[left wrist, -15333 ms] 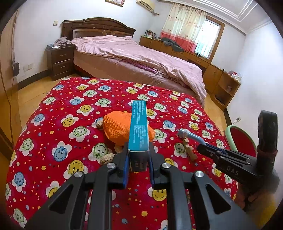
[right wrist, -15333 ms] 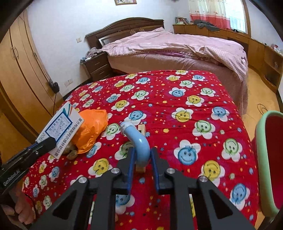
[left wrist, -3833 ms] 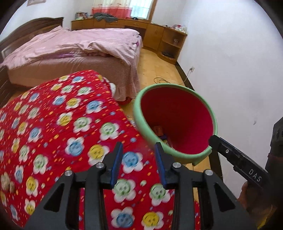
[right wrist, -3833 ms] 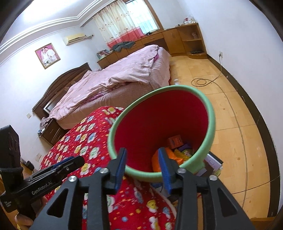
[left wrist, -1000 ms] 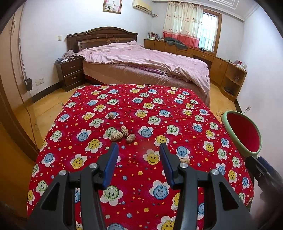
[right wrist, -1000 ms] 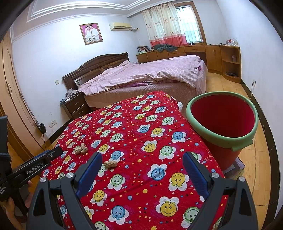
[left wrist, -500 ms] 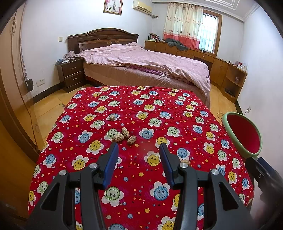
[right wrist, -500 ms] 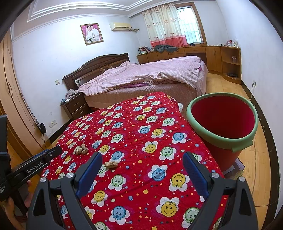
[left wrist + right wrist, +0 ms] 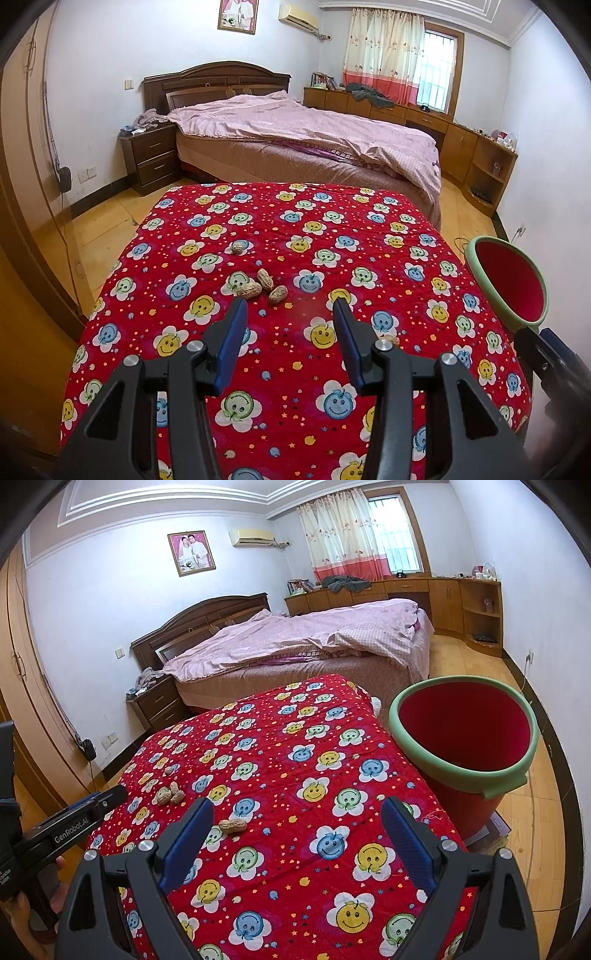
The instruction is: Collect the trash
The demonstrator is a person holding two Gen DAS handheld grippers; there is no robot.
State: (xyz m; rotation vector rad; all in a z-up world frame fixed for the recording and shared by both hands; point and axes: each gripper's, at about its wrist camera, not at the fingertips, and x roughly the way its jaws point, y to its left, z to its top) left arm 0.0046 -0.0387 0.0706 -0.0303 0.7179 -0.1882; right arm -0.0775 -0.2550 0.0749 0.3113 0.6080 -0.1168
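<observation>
1. Peanuts lie clustered on the red-quilted counter, beyond the empty left gripper, held level, jaws apart.
2. Right gripper hovers wide, empty; a lone peanut shows clearly only here.
3. Red bin stands beside the counter.

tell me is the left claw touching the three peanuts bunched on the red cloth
Apart. The left wrist view shows red cloth between the open left claw and the three peanuts.
</observation>
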